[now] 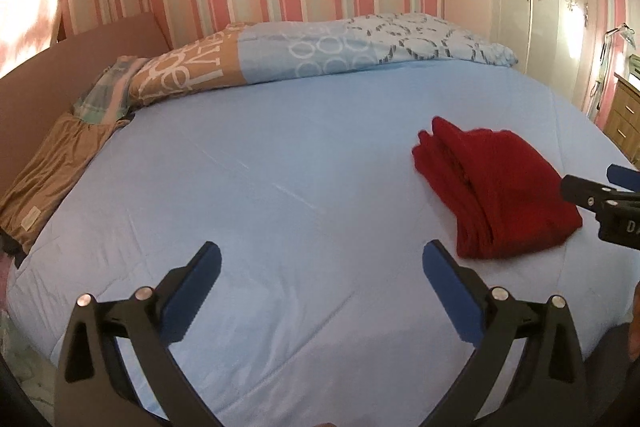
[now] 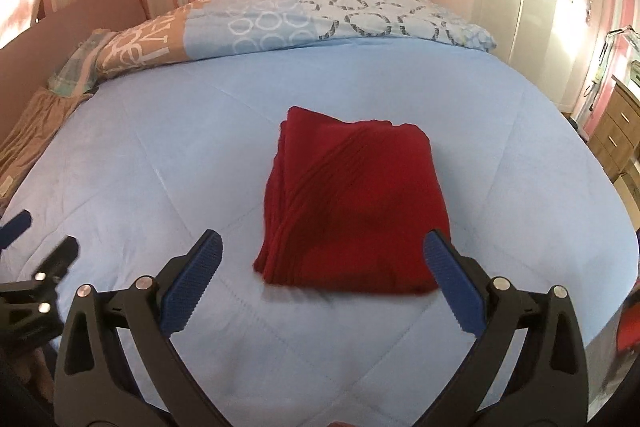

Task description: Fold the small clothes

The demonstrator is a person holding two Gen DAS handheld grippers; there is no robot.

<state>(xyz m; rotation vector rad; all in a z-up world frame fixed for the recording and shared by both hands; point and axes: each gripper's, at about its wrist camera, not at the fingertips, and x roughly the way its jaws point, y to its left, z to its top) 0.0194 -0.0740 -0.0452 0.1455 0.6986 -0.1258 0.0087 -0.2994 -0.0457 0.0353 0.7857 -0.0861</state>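
Left tool (image 1: pixel 320 263), black-armed with blue ribbed pads, stands with its jaws wide apart over bare bedding, nothing between them. It hangs above the pale blue quilted bed cover (image 1: pixel 260 187), well to the left of the garment. At the far left edge of the bed lie a brown gathered cloth (image 1: pixel 52 163) and a checked pastel cloth (image 1: pixel 106 91); whether these are clothes waiting to be folded cannot be told. Along the head of the bed runs a blue and tan patterned duvet roll (image 1: pixel 320 51).

Toward the right, the dark red knitted garment (image 2: pixel 352 203) lies on the bed cover as a compact, layered rectangle, its stacked edges showing along its left side. It looks folded, with no sleeve or hem sticking out. Just in front of it is the right tool (image 2: pixel 324 259), also spread wide and gripping nothing; its right pad overlaps the garment's near corner in the view, though contact cannot be judged.

By this evidence the red piece seems finished and released. What is left, if anything, would be any further clothes, possibly those at the bed's left edge.
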